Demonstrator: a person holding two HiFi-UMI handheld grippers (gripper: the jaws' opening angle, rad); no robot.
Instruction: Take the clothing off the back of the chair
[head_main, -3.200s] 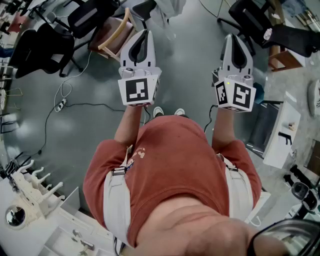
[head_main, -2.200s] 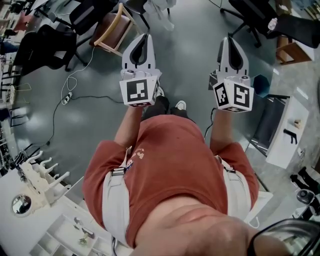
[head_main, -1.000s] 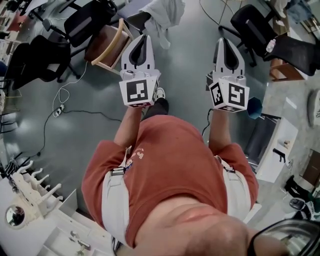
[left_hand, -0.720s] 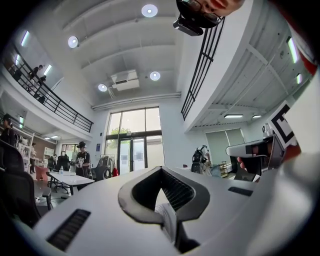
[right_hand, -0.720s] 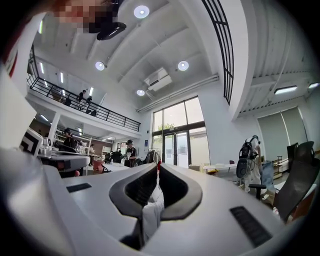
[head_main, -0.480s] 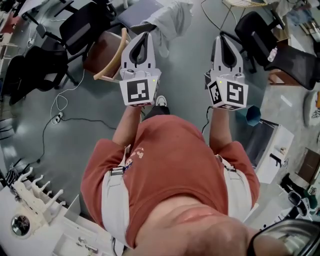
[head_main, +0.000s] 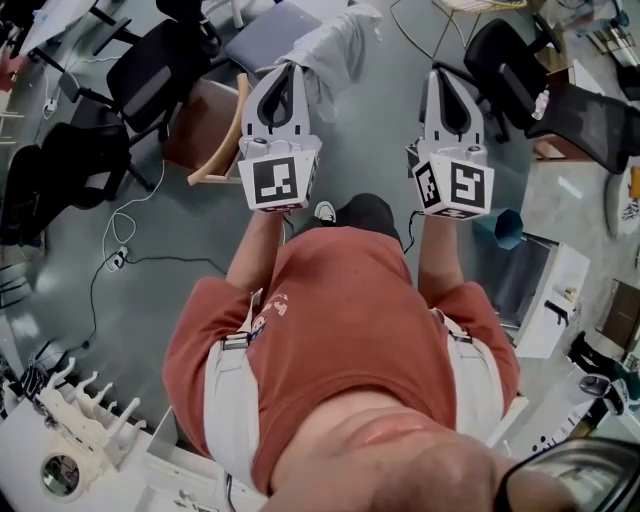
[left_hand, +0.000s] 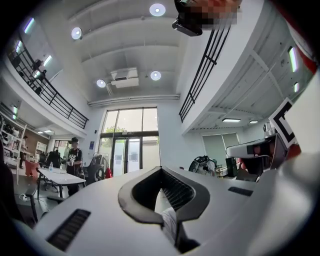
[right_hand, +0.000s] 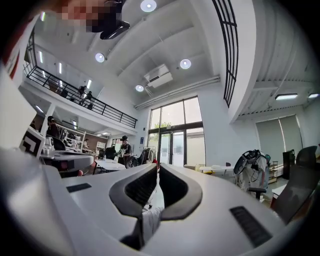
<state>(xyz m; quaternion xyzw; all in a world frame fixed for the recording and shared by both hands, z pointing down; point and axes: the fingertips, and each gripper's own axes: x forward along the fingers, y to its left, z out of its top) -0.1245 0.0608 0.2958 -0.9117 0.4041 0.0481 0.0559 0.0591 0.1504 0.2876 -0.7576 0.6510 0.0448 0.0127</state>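
Closing in since earlier, the left hand-held gripper (head_main: 289, 68) and right hand-held gripper (head_main: 443, 75) are travelling shut and empty. Clothing (head_main: 337, 48) is hanging on the chair (head_main: 266, 40) back, seemingly just beyond reach; removal is still waiting.

The place was seen to be an open-plan office or lab workspace set in a double-height hall. Black office chairs (head_main: 150, 85) were scattered over a bare grey floor (head_main: 160, 300), and a power strip (head_main: 118, 260) with its cable was seen lying on it at the left. A white workbench (head_main: 548, 290) was placed at the right. At the far end, tall glass doors (left_hand: 129, 145) were set in the wall, and a railed mezzanine (left_hand: 45, 95) was carried along the left side. Round lights (left_hand: 157, 9) and an air-conditioning unit (left_hand: 125, 77) were fitted in the high ceiling. A white table (left_hand: 60, 177) was attended by a standing person (left_hand: 74, 155).
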